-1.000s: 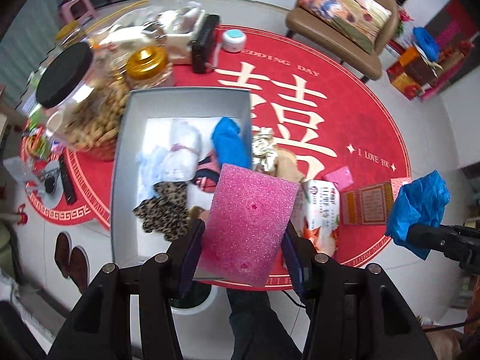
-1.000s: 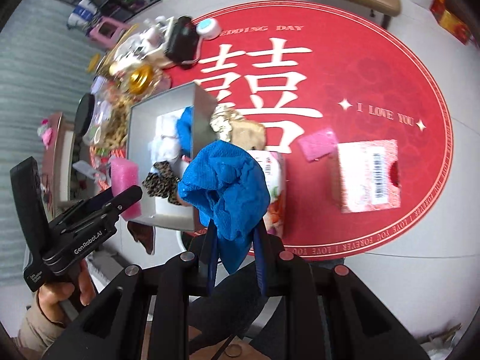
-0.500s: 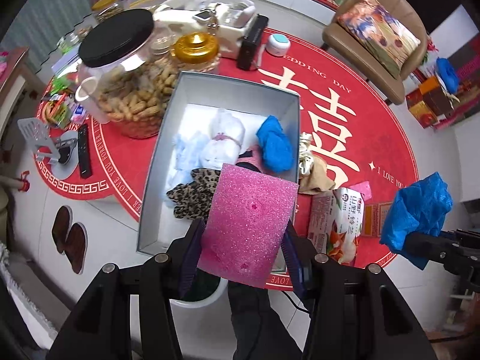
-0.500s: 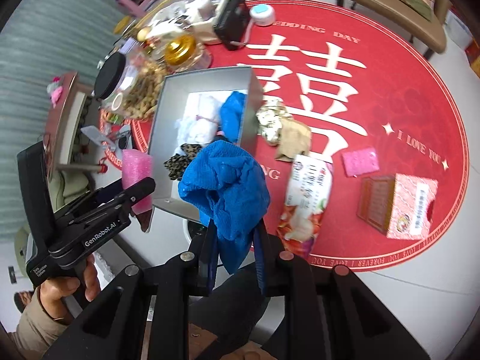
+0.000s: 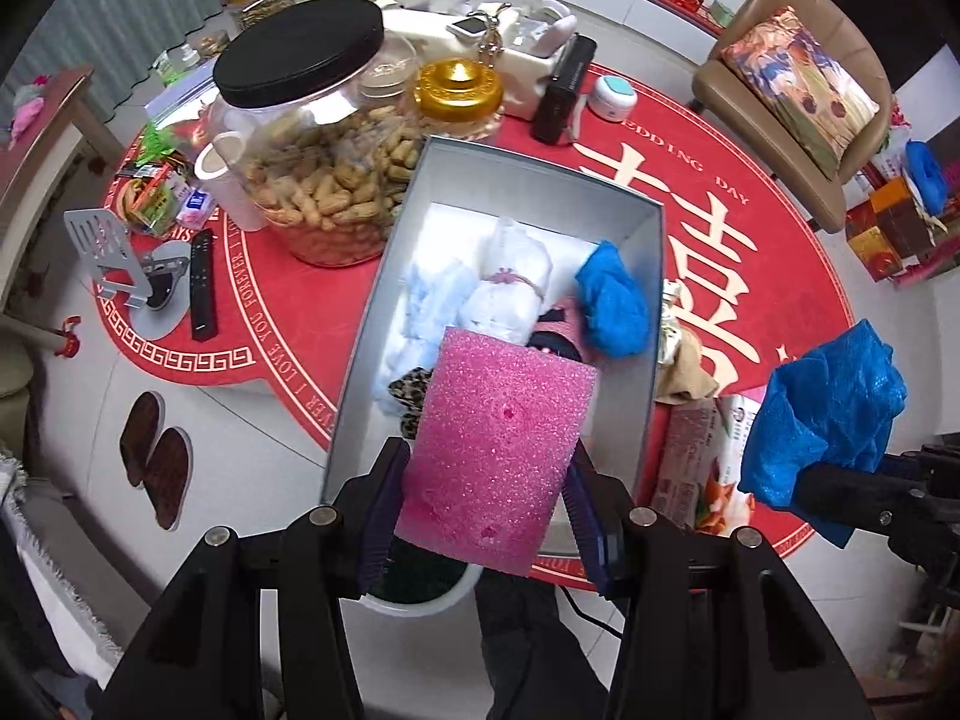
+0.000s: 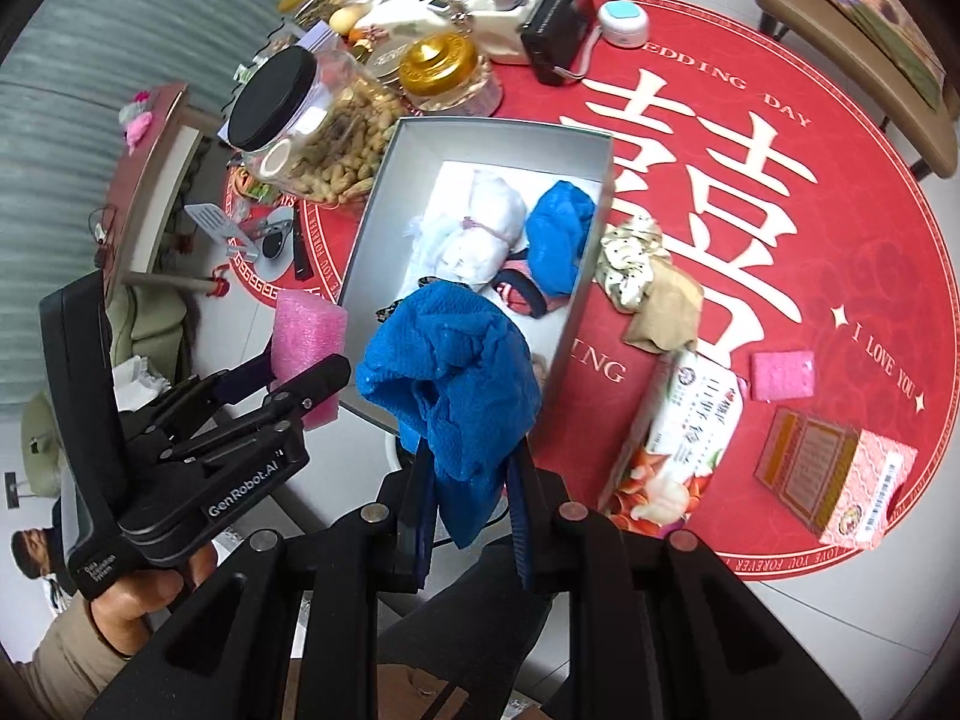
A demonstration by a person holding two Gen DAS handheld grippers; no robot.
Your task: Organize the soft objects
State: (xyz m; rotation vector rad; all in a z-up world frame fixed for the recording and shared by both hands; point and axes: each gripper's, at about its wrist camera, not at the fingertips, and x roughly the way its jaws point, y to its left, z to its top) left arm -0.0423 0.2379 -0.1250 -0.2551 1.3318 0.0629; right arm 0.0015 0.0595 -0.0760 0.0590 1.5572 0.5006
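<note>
My left gripper [image 5: 480, 516] is shut on a pink sponge [image 5: 501, 450] and holds it above the near end of the grey box [image 5: 396, 240]. My right gripper [image 6: 471, 504] is shut on a crumpled blue cloth [image 6: 450, 372], held above the box's near right corner [image 6: 588, 264]. The box holds white bundles [image 5: 510, 282], a blue cloth [image 5: 612, 300], a leopard-print piece [image 5: 408, 390] and a dark pink item. In the right wrist view the left gripper [image 6: 306, 360] with the sponge [image 6: 306, 330] is at left. In the left wrist view the right gripper's cloth [image 5: 822, 414] is at right.
A peanut jar [image 5: 306, 144] and a gold-lidded jar [image 5: 459, 90] stand beside the box's far left. A tissue pack [image 6: 678, 432], a small pink sponge [image 6: 783, 375], a pink carton [image 6: 840, 474], a beige cloth [image 6: 666, 306] and a patterned cloth [image 6: 630, 258] lie on the red mat at right.
Both grippers have moved left and forward over the table toward the box, each still holding its item. The box now sits more centred under the pink sponge.
</note>
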